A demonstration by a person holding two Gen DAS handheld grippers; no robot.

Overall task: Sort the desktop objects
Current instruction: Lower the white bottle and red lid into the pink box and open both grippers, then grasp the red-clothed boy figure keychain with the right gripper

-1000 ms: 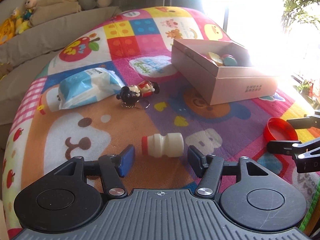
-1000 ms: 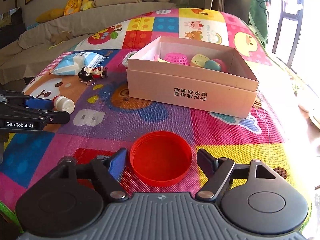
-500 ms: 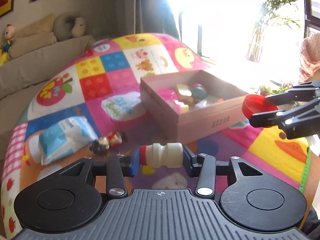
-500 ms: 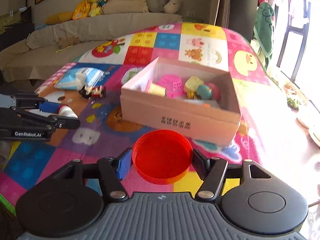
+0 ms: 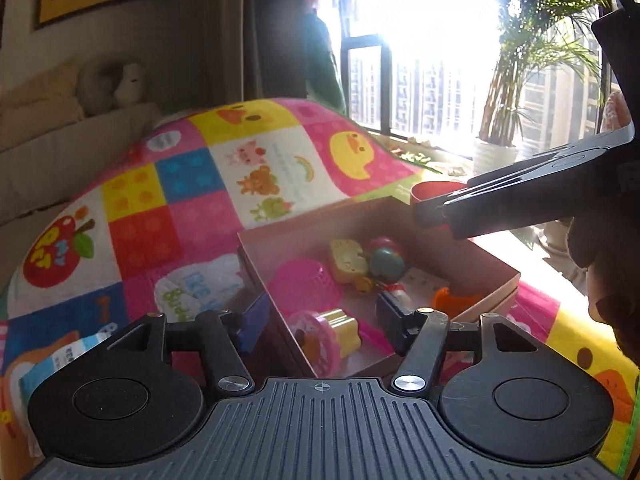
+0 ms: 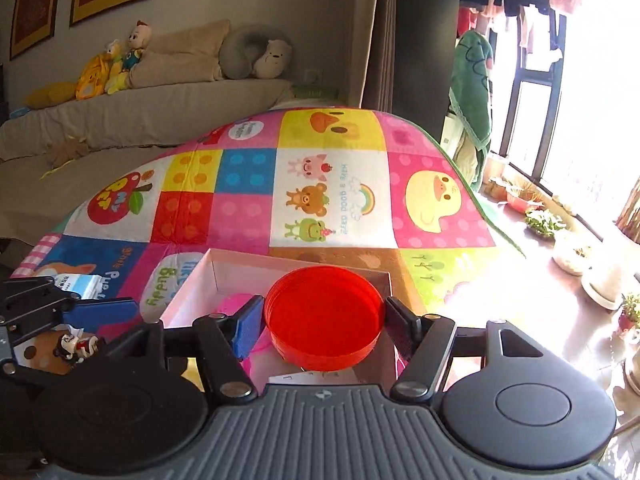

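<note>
My left gripper [image 5: 320, 316] is open above the near corner of the pink cardboard box [image 5: 492, 268]. The small white bottle with a red cap [image 5: 398, 294] lies inside the box next to the right finger, free of the jaws. The box also holds a pink basket [image 5: 304, 286], a yellow toy [image 5: 348, 266] and a teal ball [image 5: 386, 262]. My right gripper [image 6: 324, 322] is shut on a red round lid [image 6: 324, 316] and holds it above the box [image 6: 192, 280]. The lid also shows in the left wrist view [image 5: 434, 192].
A colourful play mat [image 6: 340, 200] covers the table. A small figurine keychain [image 6: 76, 346] and a blue-white tissue pack [image 6: 78, 282] lie on the mat left of the box. A sofa with plush toys [image 6: 120, 60] stands behind. Plants [image 6: 540, 220] line the sill at right.
My left gripper carried the white bottle over the box and opened; the bottle now lies in the box. My right gripper lifted the red lid from in front of the box to above it.
</note>
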